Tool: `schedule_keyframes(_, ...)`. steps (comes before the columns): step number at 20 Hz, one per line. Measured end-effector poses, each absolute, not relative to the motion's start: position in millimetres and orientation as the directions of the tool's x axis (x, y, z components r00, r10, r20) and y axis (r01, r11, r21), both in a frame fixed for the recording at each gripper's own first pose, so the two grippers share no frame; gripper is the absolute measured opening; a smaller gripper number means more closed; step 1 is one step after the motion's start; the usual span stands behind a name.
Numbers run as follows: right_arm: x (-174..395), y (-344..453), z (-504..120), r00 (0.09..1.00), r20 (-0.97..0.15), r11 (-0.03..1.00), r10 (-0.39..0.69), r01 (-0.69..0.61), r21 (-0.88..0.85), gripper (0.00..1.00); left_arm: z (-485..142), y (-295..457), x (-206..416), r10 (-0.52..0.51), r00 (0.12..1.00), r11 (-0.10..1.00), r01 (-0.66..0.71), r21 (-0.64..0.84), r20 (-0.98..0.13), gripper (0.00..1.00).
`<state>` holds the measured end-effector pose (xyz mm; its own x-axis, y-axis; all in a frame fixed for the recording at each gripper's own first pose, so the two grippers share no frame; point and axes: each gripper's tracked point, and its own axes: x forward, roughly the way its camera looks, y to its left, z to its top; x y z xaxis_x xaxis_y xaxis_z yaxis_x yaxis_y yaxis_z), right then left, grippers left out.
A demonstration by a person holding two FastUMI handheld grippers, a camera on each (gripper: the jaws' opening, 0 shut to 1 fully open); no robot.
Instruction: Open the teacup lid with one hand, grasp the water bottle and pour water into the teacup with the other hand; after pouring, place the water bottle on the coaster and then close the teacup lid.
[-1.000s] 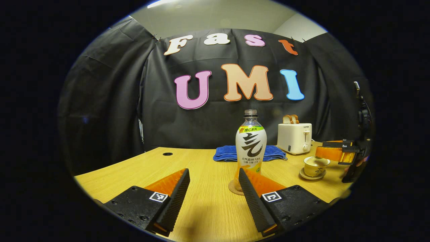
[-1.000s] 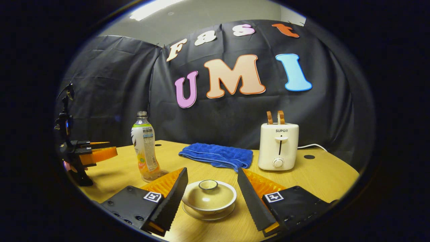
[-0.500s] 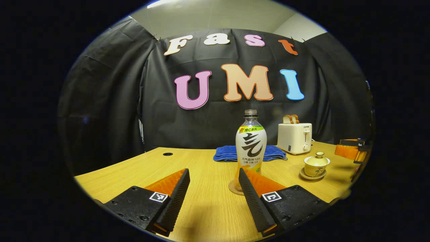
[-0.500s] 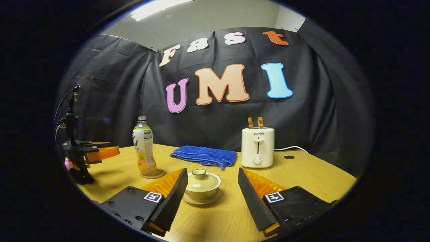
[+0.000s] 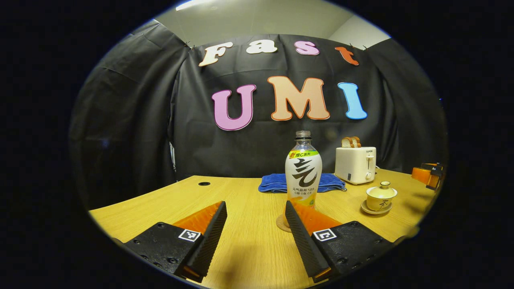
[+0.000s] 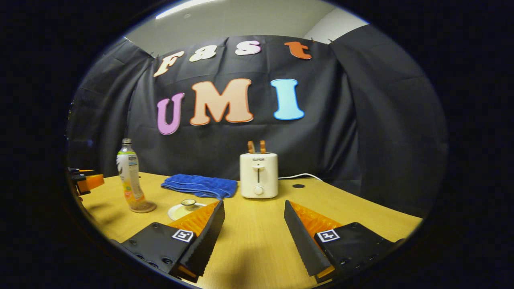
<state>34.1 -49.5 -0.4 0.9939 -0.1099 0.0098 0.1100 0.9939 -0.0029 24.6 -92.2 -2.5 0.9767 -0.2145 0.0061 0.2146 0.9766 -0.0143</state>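
lid sits on the teacup in left gripper view; both claws gape wide, empty.

Overhead ceiling light lit both views evenly, the table bright with soft shadows under the fingers, sharp centrally but bowed and dimmed toward the fisheye edges.
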Motion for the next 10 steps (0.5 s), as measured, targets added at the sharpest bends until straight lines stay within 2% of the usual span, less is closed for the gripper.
schedule_keyframes(7, 33.9, -48.2, -1.0, 0.994, 0.008, 0.994, -0.110, 0.110, -0.003, 0.94, -2.0, -92.2, 24.3, -0.213, 0.977, 0.977, 0.213, -0.014, 0.007, 0.86)
schedule_keyframes(9, 34.4, -48.6, -1.1, 0.994, 0.008, 0.994, -0.110, 0.110, -0.003, 0.92, -2.0, -92.0, 24.1, -0.213, 0.977, 0.977, 0.213, -0.014, 0.007, 0.86)
schedule_keyframes(10, 34.0, -48.6, -1.3, 0.994, 0.009, 0.994, -0.110, 0.110, -0.004, 0.94, -2.3, -91.6, 23.5, -0.213, 0.977, 0.977, 0.213, -0.014, 0.007, 0.86)
